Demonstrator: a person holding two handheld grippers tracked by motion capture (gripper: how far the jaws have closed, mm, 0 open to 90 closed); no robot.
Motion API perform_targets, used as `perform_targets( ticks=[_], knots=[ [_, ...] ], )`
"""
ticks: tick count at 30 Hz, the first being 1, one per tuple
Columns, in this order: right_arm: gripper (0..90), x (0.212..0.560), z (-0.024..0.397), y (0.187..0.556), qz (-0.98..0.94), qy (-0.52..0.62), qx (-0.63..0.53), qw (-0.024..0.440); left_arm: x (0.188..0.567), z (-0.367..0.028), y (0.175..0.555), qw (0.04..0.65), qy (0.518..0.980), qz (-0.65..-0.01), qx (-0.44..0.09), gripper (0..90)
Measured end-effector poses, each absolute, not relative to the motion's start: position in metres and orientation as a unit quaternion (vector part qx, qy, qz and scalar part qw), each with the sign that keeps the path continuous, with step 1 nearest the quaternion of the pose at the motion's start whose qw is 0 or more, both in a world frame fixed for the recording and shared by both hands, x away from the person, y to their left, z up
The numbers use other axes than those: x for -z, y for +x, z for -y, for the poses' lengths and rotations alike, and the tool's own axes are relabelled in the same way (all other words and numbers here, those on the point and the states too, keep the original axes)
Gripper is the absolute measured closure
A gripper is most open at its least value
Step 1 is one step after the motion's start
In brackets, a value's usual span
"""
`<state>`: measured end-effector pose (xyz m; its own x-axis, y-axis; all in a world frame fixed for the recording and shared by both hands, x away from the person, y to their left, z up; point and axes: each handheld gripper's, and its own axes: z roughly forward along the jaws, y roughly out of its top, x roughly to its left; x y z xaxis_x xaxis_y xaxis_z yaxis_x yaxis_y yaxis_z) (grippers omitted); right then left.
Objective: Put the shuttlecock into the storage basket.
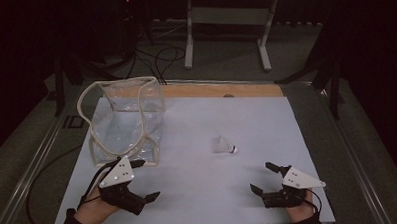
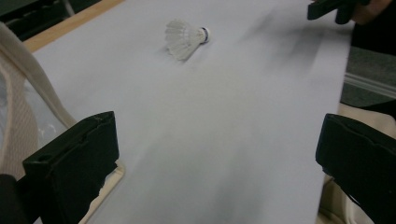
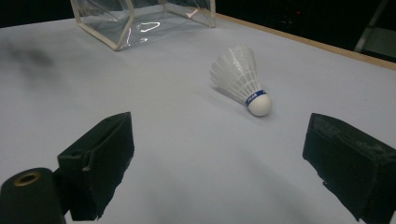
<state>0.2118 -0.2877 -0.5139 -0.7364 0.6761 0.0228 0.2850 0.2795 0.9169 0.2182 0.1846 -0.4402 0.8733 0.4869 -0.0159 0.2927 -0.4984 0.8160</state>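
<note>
Clearly, shuttlecock (image 3: 243, 81): it lies on its side on the white table sheet (image 1: 214, 191), ahead of the right claw (image 1: 267, 178) and a little toward its right jaw, cork end pointing at the claw, feather skirt away.
Right claw: released, jaws spread wide with nothing between them, low above the sheet and near the shuttlecock but apart from it.
Left claw (image 1: 146, 180): also released and holding nothing; the shuttlecock (image 2: 185, 38) is far ahead of it, and the clear pouch (image 1: 124, 119) stands just beside its left jaw.
Clear pouch: transparent plastic with cream edging, mouth open but sagging, well apart from the right claw.
Risk, rolling: the shuttlecock is light and round at the cork, so I judge that one jaw touching first may push it away over the smooth sheet.
Risk, feathers: a grip closed on the skirt may bend or crush the feathers; the cork seems the safer place.
Risk, pouch: the soft walls may fold or tip if the left claw bumps them, and then the mouth becomes narrow.
</note>
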Motion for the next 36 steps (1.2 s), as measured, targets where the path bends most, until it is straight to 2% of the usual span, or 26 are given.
perform_targets(
  ticks=[36],
  knots=[
    [8.6,0.512,0.288,0.211,-0.777,0.304,-0.515,0.196,0.428,-0.121,0.254,0.373,0.911,-0.171,-0.043,0.4]
  ],
)
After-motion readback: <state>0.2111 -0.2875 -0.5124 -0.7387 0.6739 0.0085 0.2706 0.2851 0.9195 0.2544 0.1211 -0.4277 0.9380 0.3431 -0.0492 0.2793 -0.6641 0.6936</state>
